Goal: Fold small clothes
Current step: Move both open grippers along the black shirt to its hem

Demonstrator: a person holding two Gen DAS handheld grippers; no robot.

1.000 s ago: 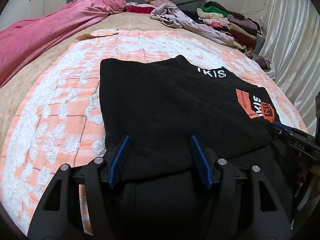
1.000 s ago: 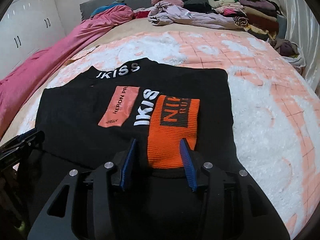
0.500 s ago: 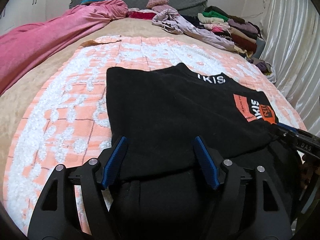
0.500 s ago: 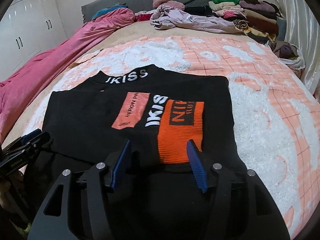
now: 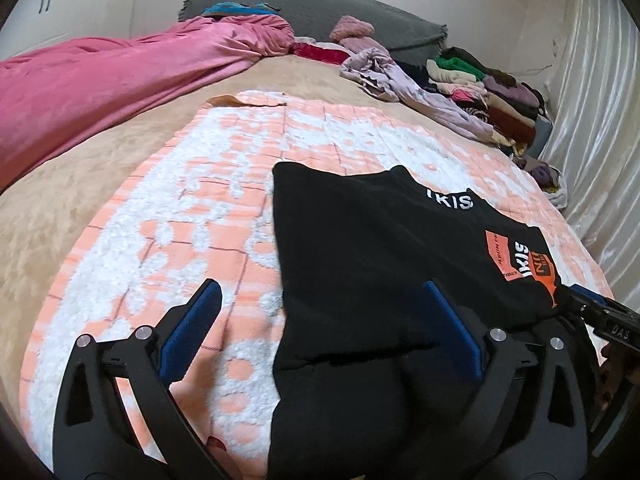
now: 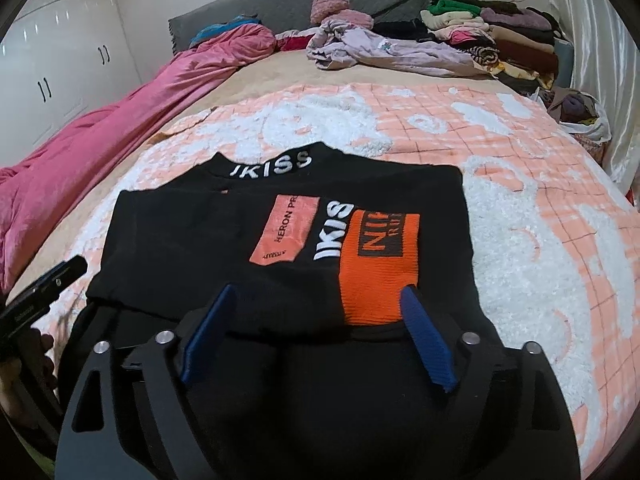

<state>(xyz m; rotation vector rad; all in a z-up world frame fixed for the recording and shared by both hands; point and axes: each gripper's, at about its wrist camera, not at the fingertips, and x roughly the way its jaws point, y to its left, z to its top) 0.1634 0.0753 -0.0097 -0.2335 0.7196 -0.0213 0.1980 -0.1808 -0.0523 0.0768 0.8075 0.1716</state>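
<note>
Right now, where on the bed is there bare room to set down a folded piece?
Bare blanket lies right of the black sweater, and left of it toward the pink duvet. The far right corner is crowded with stacked clothes.

Landmark: black top (image 6: 208, 236) on the orange-and-white blanket (image 6: 532, 248). Blanket left, right and beyond it lies bare, open for a pass. Pink bedspread (image 5: 100, 92) heaped well to its left. Lilac garment (image 6: 396, 54) and stacked clothes (image 6: 516, 36) block the far right, against the headboard (image 5: 320, 12).
</note>
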